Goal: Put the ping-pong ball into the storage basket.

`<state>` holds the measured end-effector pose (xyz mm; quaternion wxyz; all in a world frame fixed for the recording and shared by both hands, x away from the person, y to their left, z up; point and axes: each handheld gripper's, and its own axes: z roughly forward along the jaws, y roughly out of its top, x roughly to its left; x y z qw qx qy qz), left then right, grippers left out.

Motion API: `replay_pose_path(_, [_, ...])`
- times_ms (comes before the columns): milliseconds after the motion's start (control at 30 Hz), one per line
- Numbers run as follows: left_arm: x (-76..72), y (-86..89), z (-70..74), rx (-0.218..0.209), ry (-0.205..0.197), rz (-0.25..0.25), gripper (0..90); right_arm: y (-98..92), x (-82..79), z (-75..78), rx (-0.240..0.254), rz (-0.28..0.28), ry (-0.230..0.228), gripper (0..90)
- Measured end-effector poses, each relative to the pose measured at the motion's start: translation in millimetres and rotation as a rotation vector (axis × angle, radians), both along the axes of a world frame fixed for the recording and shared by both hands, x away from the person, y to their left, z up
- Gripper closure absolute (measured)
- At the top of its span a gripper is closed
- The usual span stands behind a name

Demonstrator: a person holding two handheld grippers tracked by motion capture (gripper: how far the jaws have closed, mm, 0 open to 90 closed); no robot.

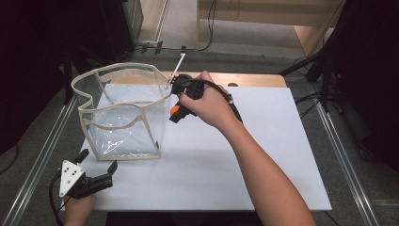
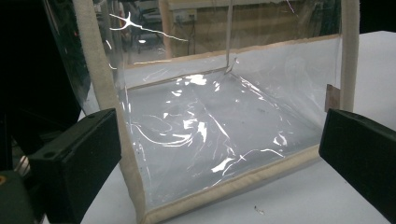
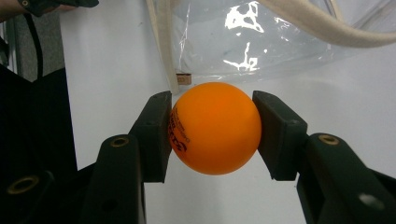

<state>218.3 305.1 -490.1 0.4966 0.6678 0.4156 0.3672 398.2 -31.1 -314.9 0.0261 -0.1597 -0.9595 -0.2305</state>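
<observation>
Orange ball (image 3: 214, 128) clamped in right gripper (image 3: 212, 126), just beside clear bag (image 1: 123, 113), rim up and leftward; left gripper (image 2: 219, 154) gaping, nearer bag's front.

Dark printed lettering is showing on the left side of the orange ball (image 3: 214, 128), right beside the left jaw pressing against it, but the characters are running sideways and curving out of sight, so no word is coming through legibly. Nothing else is carrying readable text.
</observation>
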Motion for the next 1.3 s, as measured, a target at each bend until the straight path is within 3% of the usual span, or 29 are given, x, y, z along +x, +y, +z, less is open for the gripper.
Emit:
replay_pose_path(833, [0.2,0.4,0.1,0.000,0.002,-0.001,0.0,17.2,7.4,26.5,0.020,0.041,-0.027,48.2])
replay_pose_path(1300, [0.3,0.5,0.2,0.001,0.003,0.000,0.0,18.5,12.2,38.5,0.024,0.032,-0.034,48.1])
